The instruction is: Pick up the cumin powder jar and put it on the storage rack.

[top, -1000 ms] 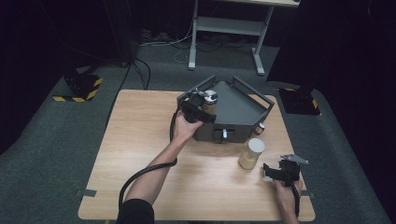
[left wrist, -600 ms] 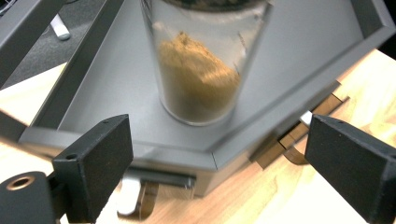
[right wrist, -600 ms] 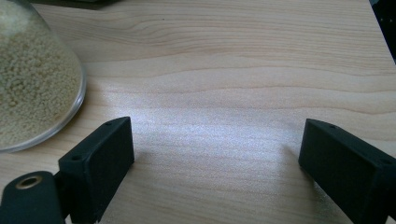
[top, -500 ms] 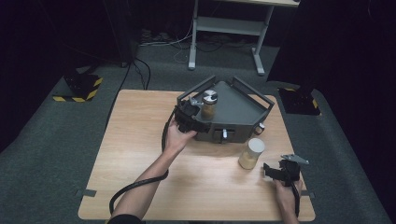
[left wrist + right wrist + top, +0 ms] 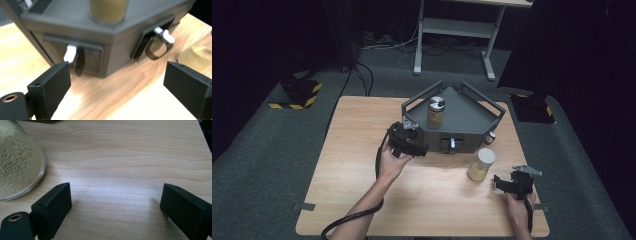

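A dark grey angular stand (image 5: 472, 120) sits at the back middle of the wooden table. On it stands a jar of brown contents (image 5: 435, 112) with a silver lid. In the left gripper view the same jar (image 5: 108, 10) rises above the stand's front wall (image 5: 117, 42). My left gripper (image 5: 418, 148) hovers just in front of the stand's left front face, open and with nothing between its jaws (image 5: 117, 82). A second jar, of pale grains (image 5: 481, 164), stands on the table right of centre. My right gripper (image 5: 499, 183) rests open just right of it, apart from it (image 5: 115, 205).
Two white latches (image 5: 70, 53) (image 5: 165, 35) stick out of slots in the stand's front faces. The pale-grain jar (image 5: 17, 162) sits left of my right jaws. A black cable (image 5: 357, 215) trails from the left gripper along the forearm. Bare table (image 5: 357, 150) lies to the left.
My left gripper has drawn back from the jar on the stand, toward the near side and lower, and the jar stays put. The right gripper has not moved.
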### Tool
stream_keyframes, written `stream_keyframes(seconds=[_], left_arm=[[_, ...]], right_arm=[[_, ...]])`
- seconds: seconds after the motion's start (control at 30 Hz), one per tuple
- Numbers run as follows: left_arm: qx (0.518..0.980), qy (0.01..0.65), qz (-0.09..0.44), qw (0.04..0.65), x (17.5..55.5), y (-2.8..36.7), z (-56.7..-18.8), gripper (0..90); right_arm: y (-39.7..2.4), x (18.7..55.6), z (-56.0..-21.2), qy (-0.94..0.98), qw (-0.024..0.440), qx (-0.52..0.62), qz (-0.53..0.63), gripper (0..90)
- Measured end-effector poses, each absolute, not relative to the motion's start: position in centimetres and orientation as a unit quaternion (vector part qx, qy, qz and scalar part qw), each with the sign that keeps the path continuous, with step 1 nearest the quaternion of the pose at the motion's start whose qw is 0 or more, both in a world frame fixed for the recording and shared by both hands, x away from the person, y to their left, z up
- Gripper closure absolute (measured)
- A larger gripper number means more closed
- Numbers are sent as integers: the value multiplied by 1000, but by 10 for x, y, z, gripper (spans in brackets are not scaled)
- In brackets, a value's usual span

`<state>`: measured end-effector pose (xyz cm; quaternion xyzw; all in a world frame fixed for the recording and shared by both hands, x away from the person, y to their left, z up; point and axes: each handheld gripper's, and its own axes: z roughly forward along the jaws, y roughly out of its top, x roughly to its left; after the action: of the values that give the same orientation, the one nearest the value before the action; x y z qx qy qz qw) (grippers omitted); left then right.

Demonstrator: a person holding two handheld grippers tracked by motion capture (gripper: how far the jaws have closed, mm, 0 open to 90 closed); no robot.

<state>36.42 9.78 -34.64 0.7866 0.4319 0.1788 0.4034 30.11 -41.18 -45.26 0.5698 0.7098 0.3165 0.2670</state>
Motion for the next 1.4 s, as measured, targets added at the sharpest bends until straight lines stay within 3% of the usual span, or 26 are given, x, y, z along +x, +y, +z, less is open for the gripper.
stream_keyframes(seconds=[0.6,1.4], left_arm=[[768,488,133,393,345,118,-403,74],[767,514,151,352,346,104,-444,44]], right_arm=[[-411,301,-453,710,268,570,315,96],[-411,301,-453,710,269,570,314,98]])
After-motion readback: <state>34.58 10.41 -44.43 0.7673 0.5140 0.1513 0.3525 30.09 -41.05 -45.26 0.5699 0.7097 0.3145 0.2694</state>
